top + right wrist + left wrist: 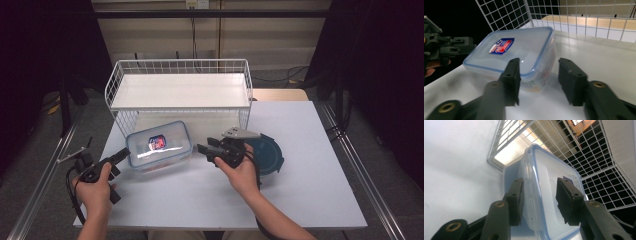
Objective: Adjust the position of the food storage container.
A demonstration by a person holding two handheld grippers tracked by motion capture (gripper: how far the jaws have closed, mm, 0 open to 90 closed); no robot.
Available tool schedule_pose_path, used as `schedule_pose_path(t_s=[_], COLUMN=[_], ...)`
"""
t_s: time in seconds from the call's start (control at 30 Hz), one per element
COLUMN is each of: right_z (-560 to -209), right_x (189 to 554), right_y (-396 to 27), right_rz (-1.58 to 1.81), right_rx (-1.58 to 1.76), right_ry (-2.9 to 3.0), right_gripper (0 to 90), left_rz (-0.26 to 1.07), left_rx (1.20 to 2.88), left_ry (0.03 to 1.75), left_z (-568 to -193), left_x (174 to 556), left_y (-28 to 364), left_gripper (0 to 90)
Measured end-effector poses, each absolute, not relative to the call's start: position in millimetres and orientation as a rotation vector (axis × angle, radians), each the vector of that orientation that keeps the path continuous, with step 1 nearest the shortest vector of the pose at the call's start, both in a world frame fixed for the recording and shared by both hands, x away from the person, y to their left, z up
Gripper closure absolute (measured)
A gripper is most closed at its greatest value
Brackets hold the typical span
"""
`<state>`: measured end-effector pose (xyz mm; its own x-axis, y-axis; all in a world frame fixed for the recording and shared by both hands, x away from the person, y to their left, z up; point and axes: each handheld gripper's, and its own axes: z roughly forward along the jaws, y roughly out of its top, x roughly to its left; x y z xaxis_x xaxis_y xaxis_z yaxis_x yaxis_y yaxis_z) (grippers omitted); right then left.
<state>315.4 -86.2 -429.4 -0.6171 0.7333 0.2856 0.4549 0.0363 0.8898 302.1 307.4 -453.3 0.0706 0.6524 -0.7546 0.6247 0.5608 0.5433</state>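
Round blue lid (267, 155) half hidden behind right tool (206, 150)

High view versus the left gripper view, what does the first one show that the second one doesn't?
High view alone: both hands, the right gripper just short of the container's right end, the dark blue round lid lying on the table behind the right hand, the red and blue label on the container's lid, and the whole white wire basket.

Left gripper view alone: a close look at the container's end, where the edge latch sits between the left gripper's black jaws without visible pressing.

Both share the clear lidded container, the left gripper, basket mesh and table.
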Motion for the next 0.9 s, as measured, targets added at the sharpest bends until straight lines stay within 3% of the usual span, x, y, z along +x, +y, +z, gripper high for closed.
schedule_pose_path(t_s=[0.03, 0.3, 0.9], right_z=[-434.6, -440.3, -457.8], right_x=[317.1, 326.4, 344.2], right_y=[-79.7, -67.1, -47.7], right_rz=[1.616, 1.612, 1.628], right_rx=[1.225, 1.278, 1.388], right_ry=[2.038, 2.023, 2.085], right_gripper=[61.8, 58.5, 47.5], left_rz=[0.039, 0.109, 0.074], left_rx=[1.086, 1.117, 1.17], left_ry=[1.596, 1.585, 1.548], left_z=[-453.2, -453.5, -463.4], left_x=[302.8, 306.7, 317.0], left_y=[306.3, 304.2, 297.8], left_gripper=[56.3, 44.9, 46.4])
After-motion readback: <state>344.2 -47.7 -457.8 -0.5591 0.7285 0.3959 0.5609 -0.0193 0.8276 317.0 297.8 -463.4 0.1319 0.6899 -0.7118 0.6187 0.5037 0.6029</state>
